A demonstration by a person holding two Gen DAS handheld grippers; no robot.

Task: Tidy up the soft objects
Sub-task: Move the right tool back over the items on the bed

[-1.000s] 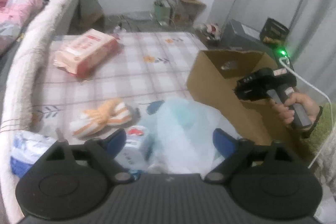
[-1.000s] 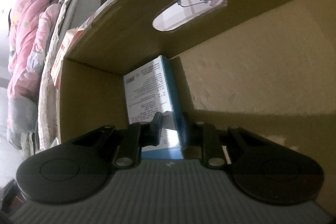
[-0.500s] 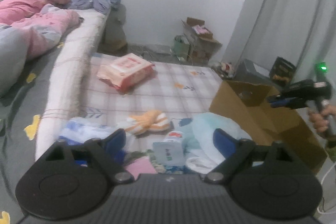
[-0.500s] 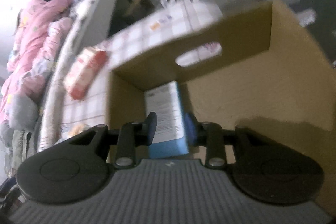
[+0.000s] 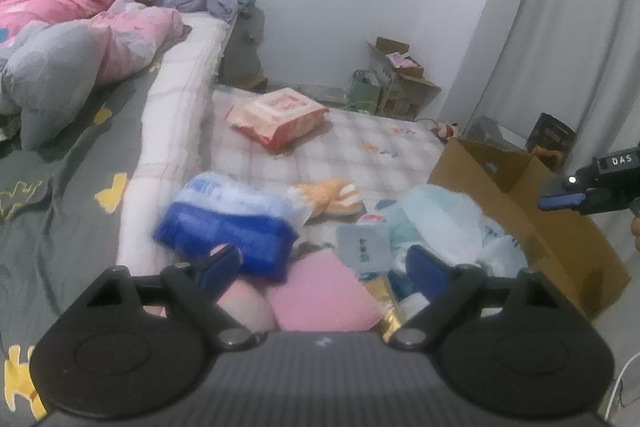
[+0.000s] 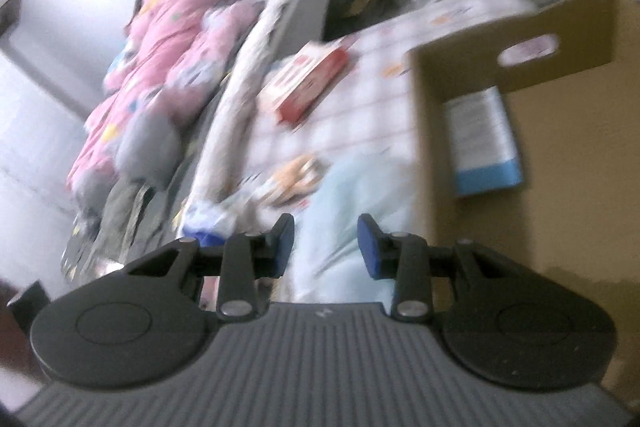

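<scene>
Soft packs lie in a heap on a checked mat: a blue tissue pack [image 5: 228, 223], an orange plush toy [image 5: 332, 197], a pale blue plastic bag [image 5: 444, 219] and a pink item [image 5: 324, 295]. A red-and-white wipes pack [image 5: 280, 115] lies farther off. My left gripper [image 5: 324, 269] is open and empty above the near heap. A cardboard box [image 6: 576, 131] stands to the right and holds a blue-and-white pack [image 6: 484, 143]. My right gripper [image 6: 326, 241] is open and empty, above the bag beside the box; it also shows in the left wrist view [image 5: 560, 201].
A bed [image 5: 72, 155] with a pink quilt [image 5: 88, 11] and a grey pillow runs along the left. Small cartons [image 5: 396, 79] stand by the far wall. A curtain [image 5: 560, 27] hangs at the right, behind the box.
My right gripper let go of the blue-and-white pack inside the box, opened and pulled back up out of it. My left gripper rose and drew back from the heap.
</scene>
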